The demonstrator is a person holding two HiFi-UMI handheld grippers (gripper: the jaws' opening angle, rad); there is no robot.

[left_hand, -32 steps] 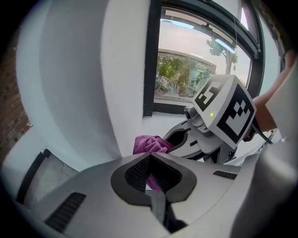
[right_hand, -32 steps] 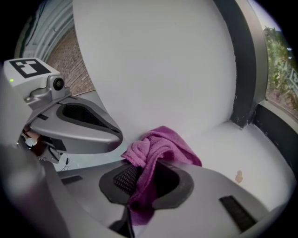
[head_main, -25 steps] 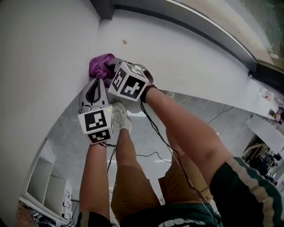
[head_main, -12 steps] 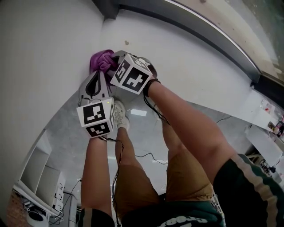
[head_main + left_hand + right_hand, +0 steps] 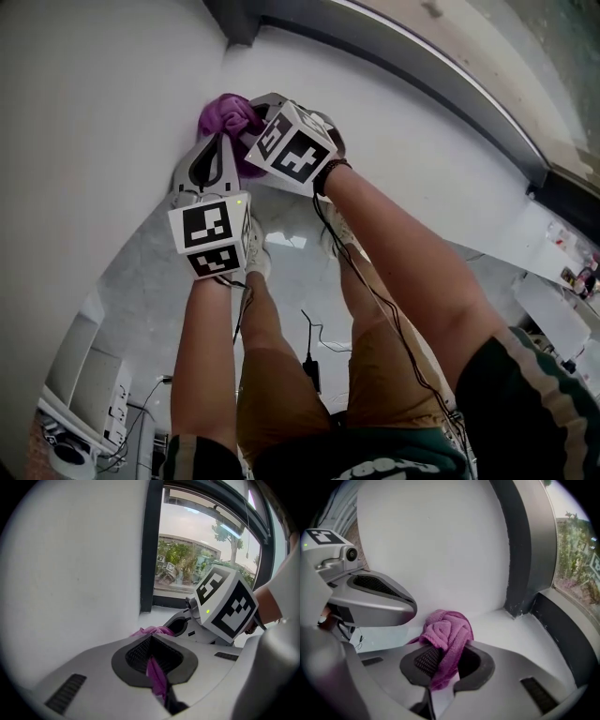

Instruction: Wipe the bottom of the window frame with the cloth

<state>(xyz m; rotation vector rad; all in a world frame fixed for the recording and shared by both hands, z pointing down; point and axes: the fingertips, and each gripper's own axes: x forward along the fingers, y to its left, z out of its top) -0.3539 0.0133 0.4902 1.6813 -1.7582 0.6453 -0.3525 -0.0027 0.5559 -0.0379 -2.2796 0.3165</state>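
left gripper [image 5: 153, 644] and right gripper [image 5: 440, 654] both pinch the cloth [image 5: 447, 630] in the wall corner; the window frame [image 5: 565, 623] runs away to their right.

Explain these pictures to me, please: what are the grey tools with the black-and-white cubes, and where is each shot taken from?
There is no robot here: a person holds a hand tool with two jaws in each hand. The left gripper and the right gripper each carry a marker cube as a part of the tool. One picture comes from a camera on the person's head, looking down over the arms. The other two come from cameras riding on the grippers, looking along their jaws. Both pairs of jaws are closed on one purple cloth. It is bunched on the white sill, against the wall and near the dark window frame.
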